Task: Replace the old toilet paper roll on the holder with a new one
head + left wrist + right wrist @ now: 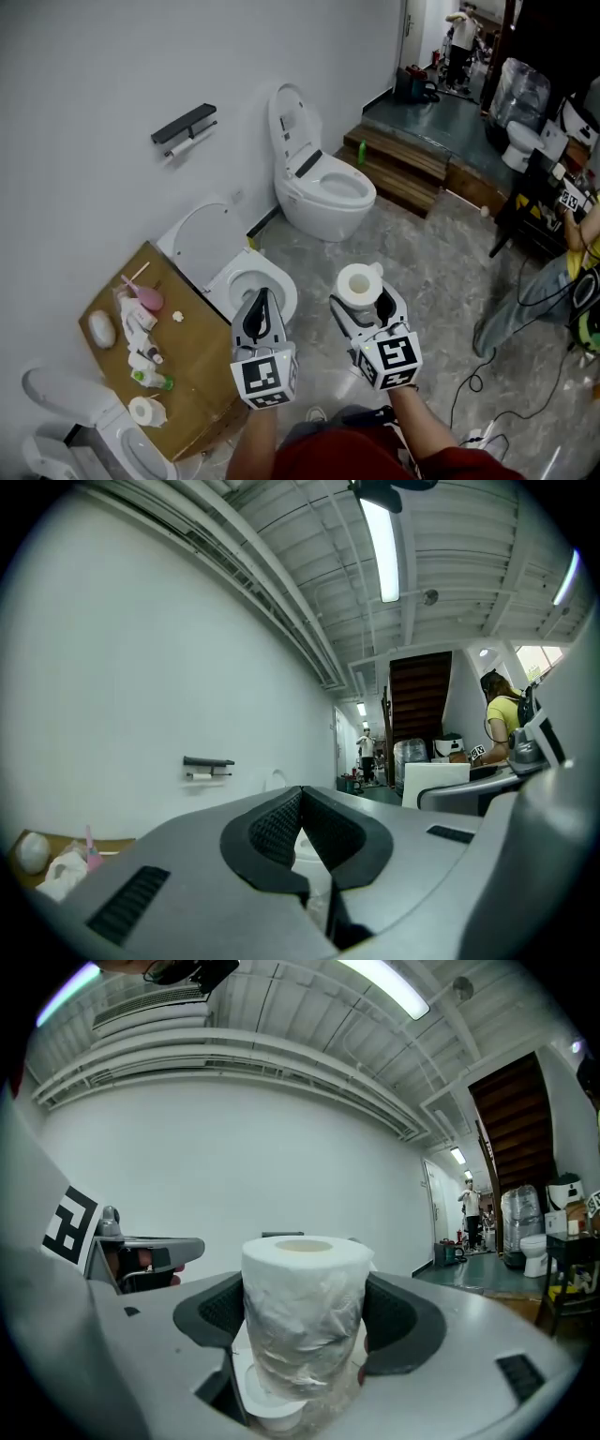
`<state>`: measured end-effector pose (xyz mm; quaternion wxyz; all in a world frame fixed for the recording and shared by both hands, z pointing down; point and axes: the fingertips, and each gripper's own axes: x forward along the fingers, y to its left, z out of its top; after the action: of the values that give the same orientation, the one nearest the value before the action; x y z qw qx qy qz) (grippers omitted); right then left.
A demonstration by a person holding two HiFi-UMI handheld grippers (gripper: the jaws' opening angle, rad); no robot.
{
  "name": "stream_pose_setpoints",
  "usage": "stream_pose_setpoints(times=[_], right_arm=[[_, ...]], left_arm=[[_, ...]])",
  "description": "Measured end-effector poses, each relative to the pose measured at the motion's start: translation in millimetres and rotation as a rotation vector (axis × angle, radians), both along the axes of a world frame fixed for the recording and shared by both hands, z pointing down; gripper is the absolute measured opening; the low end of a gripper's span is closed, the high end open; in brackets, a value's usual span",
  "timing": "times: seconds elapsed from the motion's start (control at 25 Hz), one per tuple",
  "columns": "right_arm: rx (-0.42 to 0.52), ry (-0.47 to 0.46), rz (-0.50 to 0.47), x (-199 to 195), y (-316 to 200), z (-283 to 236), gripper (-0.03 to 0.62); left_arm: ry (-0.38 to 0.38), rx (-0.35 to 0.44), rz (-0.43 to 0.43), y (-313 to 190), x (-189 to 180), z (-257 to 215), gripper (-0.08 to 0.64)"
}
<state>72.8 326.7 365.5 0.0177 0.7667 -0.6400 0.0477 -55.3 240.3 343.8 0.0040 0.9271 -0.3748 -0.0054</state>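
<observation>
- White new roll [359, 283], head view: it stands upright in the right gripper [372, 302], well apart from the holder [185, 123].
  - The holder is fixed to the wall [84, 75], up and to the left of both grippers.
  - The old roll [187, 143] hangs just below the holder's black shelf and has not been taken off.
  - Stage, as judged: the new roll is in hand. Taking off the old roll and fitting the new one are both left to do.
  - The left gripper [262, 302] is just beside the right one, on the side nearer the holder, with nothing seen in it.
- Grey left gripper, left gripper view: the jaws are pressed together tip to tip, with nothing between the black pads.
  - The holder shows ahead and to the left on the wall, well apart from the tips.
  - The old roll sits on its bar under the shelf.
- White new roll again, right gripper view: the jaws are spread to the roll's width and the pads pinch it on both sides.
  - The roll stands upright with its core hole upward, wrapped in thin clear film.
  - The holder is mostly hidden behind the roll. A dark edge beside the roll's top may be part of it, but I cannot tell for certain.
</observation>
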Motion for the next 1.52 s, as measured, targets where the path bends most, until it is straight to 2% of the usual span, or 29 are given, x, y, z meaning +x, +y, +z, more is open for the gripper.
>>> stream_pose_setpoints(times=[0.2, 0.36, 0.84, 1.04, 1.24, 1.52], right_arm=[[0.002, -0.011, -0.019, 18, -43, 6, 0.382], [0.005, -0.025, -0.043, 47, -86, 17, 0.382], [-0.009, -0.029, -0.154, 181, -220, 17, 0.382], [-0.009, -0.02, -0.201, 229, -260, 15, 0.382], [-0.014, -0.048, -0.219, 260, -280, 18, 0.382], [0.007, -0.073, -0.247, 273, -315, 25, 0.382]], left_arm=[[-0.011, -0.002, -0.013, -38, 18, 8, 0.015], [-0.018, -0.002, -0.018, -72, 48, 17, 0.015], [-0.026, -0.004, -0.113, -191, 179, 10, 0.015], [-0.031, -0.01, -0.172, -234, 222, 10, 0.015], [-0.051, -0.004, -0.195, -253, 249, 11, 0.015], [-0.067, -0.003, -0.224, -281, 263, 18, 0.015]])
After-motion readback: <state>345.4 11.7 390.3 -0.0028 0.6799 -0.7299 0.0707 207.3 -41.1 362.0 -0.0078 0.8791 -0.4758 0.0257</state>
